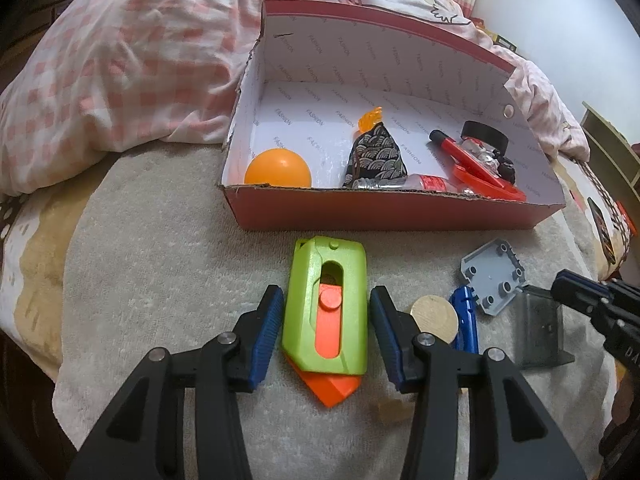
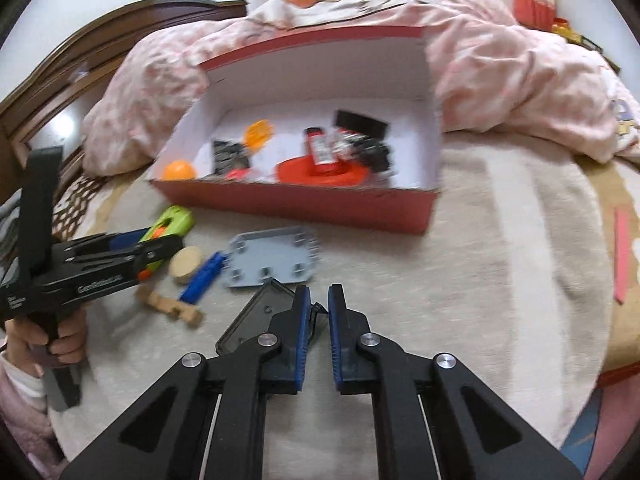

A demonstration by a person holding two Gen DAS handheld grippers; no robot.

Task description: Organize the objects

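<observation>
A red cardboard box with a white printed lining sits open on a beige towel, its lid standing up behind. Inside lie an orange ball in the near left corner, a black patterned pouch, a red marker and a roll of black tape. In front of the box lie a green and orange toy cutter, a wooden disc, a blue clip, a grey plastic plate, a dark clear case and a wooden block.
</observation>
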